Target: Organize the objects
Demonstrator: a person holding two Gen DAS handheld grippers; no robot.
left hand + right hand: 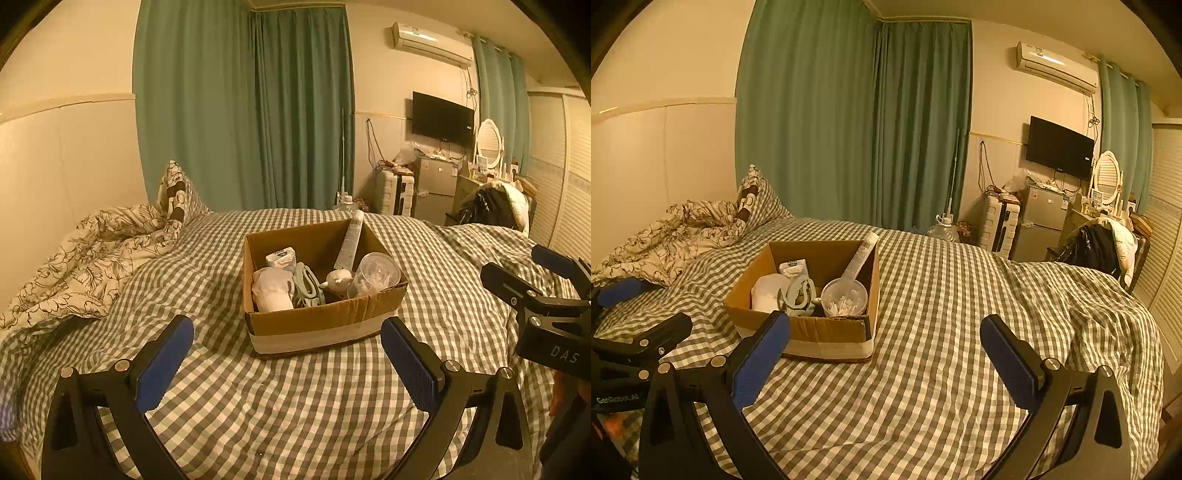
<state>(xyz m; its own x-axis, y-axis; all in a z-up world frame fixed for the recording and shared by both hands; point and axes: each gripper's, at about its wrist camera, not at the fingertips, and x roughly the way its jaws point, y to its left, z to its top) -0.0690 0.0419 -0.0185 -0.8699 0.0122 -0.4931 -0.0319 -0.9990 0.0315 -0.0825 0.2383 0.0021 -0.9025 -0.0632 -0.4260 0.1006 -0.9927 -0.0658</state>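
Note:
An open cardboard box (314, 325) (827, 332) sits on the checked bedspread. It holds a white cap (271, 290), a small white carton (281, 256), a grey-green clip (306, 286), a white figurine (338, 278), a clear cup of cotton swabs (375, 275) (844, 297) and a leaning white tube (351, 240) (862, 253). My left gripper (287, 352) is open and empty just before the box. My right gripper (884, 349) is open and empty, to the right of the box; it also shows in the left wrist view (539, 277).
A crumpled floral quilt (85, 258) and pillow (177, 192) lie at the bed's left. Green curtains (243, 110) hang behind. A fridge (434, 190), suitcase, TV (443, 118) and a chair with clothes (495, 203) stand past the bed's right end.

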